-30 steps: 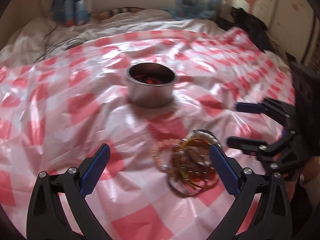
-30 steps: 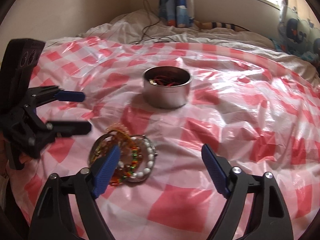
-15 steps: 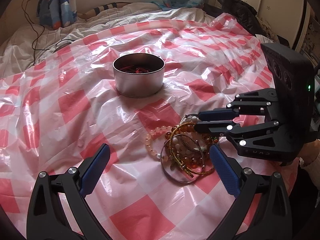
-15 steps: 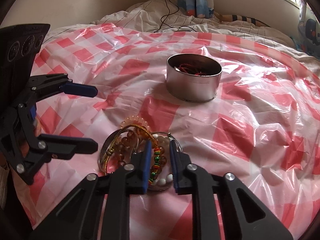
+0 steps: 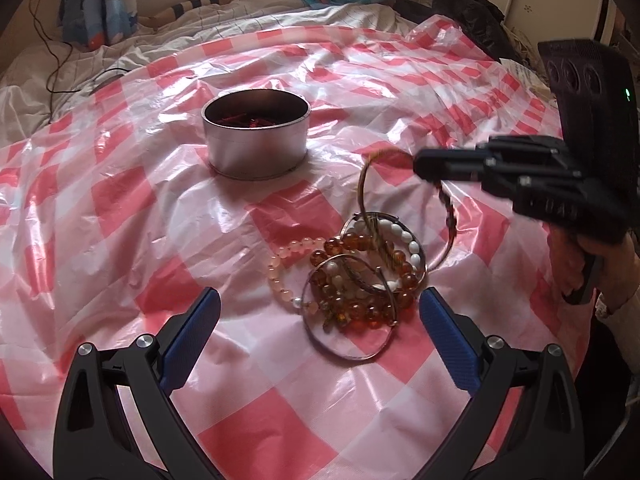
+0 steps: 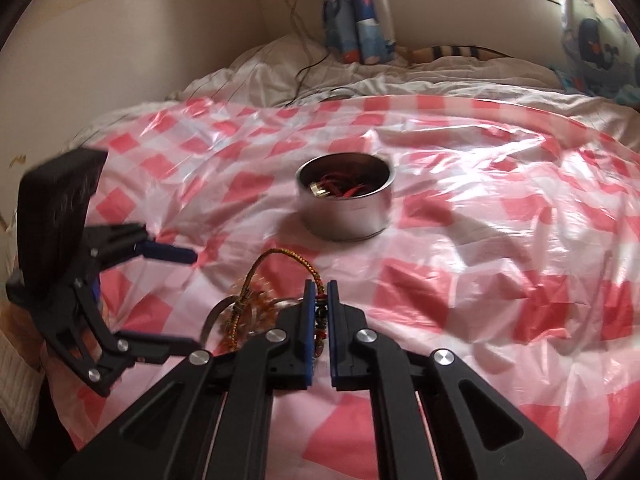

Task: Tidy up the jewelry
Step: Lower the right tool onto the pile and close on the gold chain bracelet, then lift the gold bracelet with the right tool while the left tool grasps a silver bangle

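A pile of bracelets lies on the red-and-white checked plastic sheet: amber beads, pale pink beads, white beads and silver bangles. My right gripper is shut on a braided gold bracelet and holds it lifted above the pile; it shows in the left wrist view as a hanging loop under the right gripper. My left gripper is open and empty, just in front of the pile. A round metal tin with red jewelry inside stands beyond the pile, also in the right wrist view.
The checked plastic sheet covers a bed with rumpled white bedding behind it. Cables trail over the bedding at the back. Dark clothing lies at the far right edge.
My right gripper has risen from the pile with the braided gold bracelet pinched in it, after closing on it half a second ago. The left gripper has stayed open near the pile.
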Demonstrator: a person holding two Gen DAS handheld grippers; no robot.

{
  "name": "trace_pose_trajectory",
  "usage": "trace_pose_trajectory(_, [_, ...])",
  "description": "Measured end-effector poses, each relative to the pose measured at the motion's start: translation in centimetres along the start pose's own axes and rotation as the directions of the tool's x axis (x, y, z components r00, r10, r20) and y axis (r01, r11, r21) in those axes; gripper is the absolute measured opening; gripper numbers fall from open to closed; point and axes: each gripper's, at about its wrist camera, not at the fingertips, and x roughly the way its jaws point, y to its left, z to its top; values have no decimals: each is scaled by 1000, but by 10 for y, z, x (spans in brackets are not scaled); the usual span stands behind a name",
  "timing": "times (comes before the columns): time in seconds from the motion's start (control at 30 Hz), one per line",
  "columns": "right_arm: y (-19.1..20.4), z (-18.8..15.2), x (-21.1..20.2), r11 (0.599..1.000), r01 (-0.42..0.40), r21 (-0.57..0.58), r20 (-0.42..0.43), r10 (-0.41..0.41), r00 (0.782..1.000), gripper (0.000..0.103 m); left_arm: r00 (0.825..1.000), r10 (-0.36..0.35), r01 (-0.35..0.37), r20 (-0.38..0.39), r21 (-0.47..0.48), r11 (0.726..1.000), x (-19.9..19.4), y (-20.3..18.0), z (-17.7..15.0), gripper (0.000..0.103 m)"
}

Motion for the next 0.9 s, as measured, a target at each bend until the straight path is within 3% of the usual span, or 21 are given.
trace_pose_trajectory(0.1, [-17, 3, -5, 998, 26, 62, 12, -27, 1000, 6, 999, -50, 50, 20, 10, 999, 6, -5, 0, 90])
trace_pose_trajectory(0.2, [-29, 3, -7, 994, 34, 106, 12, -36, 999, 6, 996, -86, 86, -3, -10, 996, 14, -3, -2, 71])
trace_pose_trajectory(0.4, [-32, 2, -8, 993, 26, 119, 12, -27, 1000, 6, 997, -78, 76, -25, -85, 993, 20, 12, -5, 49])
trace_pose_trajectory(0.63, [-30, 1, -5, 992, 29, 123, 3, -29, 1000, 6, 997, -57, 55, -43, -40, 998, 20, 5, -4, 5])
trace_pose_trajectory(0.73, [-31, 1, -5, 992, 28, 124, 5, -29, 1000, 6, 998, -46, 44, -34, -49, 998, 14, 5, -3, 2])
trace_pose_trajectory(0.9, [-33, 2, -8, 990, 20, 138, 25, -23, 999, 6, 993, -103, 110, 64, -123, 986, -9, 20, 2, 2])
